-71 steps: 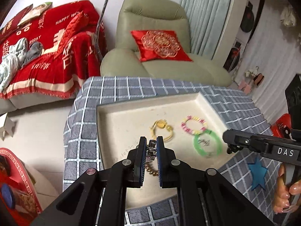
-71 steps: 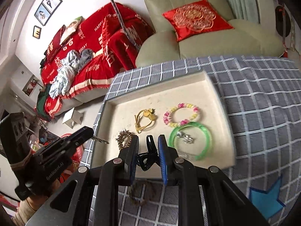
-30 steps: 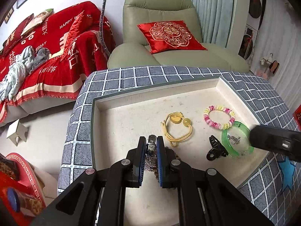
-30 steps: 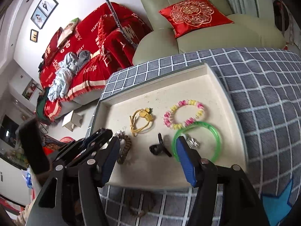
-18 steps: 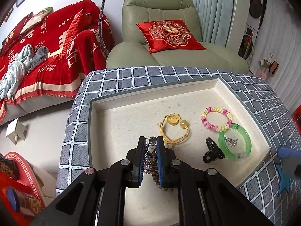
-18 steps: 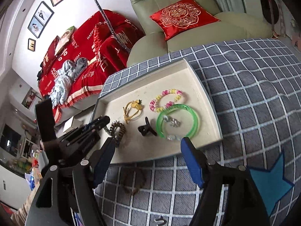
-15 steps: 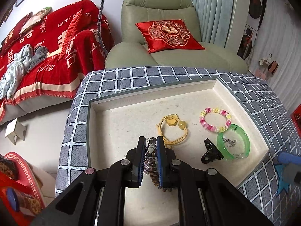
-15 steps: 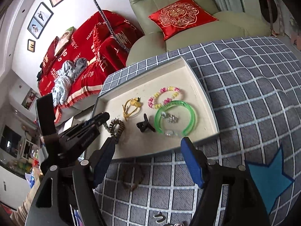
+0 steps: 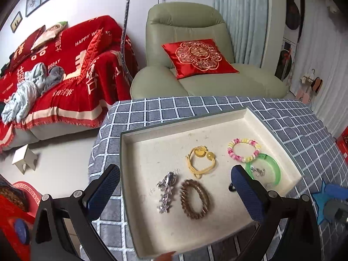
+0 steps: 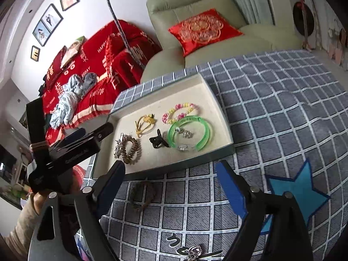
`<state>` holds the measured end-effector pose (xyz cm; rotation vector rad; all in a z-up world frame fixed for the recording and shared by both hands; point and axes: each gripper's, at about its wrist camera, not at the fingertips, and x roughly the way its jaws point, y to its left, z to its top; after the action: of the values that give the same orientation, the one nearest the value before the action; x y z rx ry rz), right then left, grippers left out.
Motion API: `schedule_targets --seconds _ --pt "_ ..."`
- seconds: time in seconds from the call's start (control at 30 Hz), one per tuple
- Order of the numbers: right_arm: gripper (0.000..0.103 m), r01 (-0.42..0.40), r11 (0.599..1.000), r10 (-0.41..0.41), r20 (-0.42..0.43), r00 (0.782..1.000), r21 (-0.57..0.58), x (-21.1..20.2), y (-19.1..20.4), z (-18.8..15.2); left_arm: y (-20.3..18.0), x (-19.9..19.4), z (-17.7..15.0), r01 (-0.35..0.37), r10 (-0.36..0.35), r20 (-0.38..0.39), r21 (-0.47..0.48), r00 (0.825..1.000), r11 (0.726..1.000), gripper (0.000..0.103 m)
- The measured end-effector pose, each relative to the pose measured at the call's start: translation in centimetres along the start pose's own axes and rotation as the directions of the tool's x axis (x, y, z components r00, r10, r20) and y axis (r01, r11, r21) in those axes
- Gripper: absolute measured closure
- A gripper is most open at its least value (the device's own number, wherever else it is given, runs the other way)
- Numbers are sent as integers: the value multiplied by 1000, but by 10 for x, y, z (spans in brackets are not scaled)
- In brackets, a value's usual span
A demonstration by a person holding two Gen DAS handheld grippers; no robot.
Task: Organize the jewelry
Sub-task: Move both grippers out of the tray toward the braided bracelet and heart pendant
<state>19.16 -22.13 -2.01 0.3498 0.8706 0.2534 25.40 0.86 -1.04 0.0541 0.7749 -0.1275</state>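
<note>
A cream tray [image 9: 139, 228] [image 10: 208, 91] on the checked cloth holds a silver rhinestone clip [image 9: 166, 190] [image 10: 118, 146], a bronze coil bracelet [image 9: 194, 199] [image 10: 131, 150], a yellow cord bracelet [image 9: 201, 161] [image 10: 145, 124], a pink-yellow bead bracelet [image 9: 243, 150] [image 10: 180, 112], a green bangle [image 9: 271, 170] [image 10: 189, 133] and a black claw clip [image 10: 157, 142]. My left gripper [image 9: 176, 193] is open above the tray's near part, empty. My right gripper [image 10: 171, 182] is open and empty above the cloth in front of the tray. A brown bracelet [image 10: 142, 194] lies on the cloth between its fingers.
A silver piece [image 10: 193, 251] lies on the cloth at the near edge. A blue star [image 10: 298, 191] marks the cloth at the right. A green armchair [image 9: 195, 69] with a red cushion and a red-covered sofa [image 9: 54, 65] stand behind the table.
My left gripper has opened and let the silver clip go onto the tray beside the bronze bracelet. My right gripper, open since leaving the black clip, has drawn back off the tray.
</note>
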Motion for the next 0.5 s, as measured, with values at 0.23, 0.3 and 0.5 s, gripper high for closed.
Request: schedule_targets --seconds 0.23,0.3,0.5 --pt "14 24 1000 -23 -95 995 4 -11 -6 -21 -3 -30 -28 52 -51 -34 45 998 998 0" --pt "14 32 999 -31 -115 993 7 -13 -8 -32 -7 -38 -39 80 -78 -44 49 996 996 0" --pt "14 101 995 -104 -178 979 -27 -15 -12 -77 -30 -51 -78 136 -129 -99 78 987 988 0"
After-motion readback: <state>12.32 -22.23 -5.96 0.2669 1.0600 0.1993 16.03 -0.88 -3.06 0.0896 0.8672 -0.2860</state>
